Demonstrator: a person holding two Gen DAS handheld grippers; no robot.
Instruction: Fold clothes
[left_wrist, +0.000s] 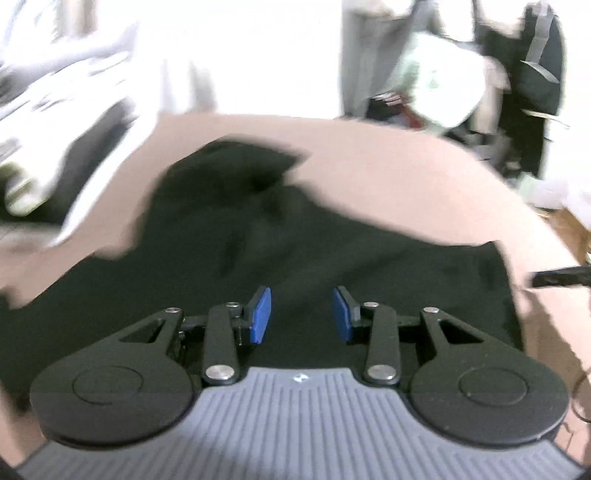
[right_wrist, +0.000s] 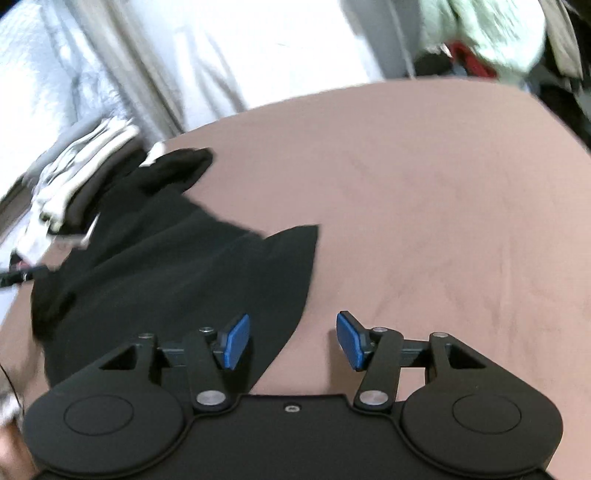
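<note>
Pinkish bedsheet (right_wrist: 424, 184) carries a limp black garment (left_wrist: 258, 240), spread flat. Left gripper (left_wrist: 302, 314) and right gripper (right_wrist: 292, 341) hover over it, jaws apart, empty. Soft, light cloth; probably best pinched at an edge.

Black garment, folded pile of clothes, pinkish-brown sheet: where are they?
Black garment (left_wrist: 280, 236): left wrist view, its creased middle.
Folded pile of clothes (right_wrist: 85, 170): right wrist view, pale layered edges.
Pinkish-brown sheet (right_wrist: 424, 192): right wrist view, bare area.
</note>
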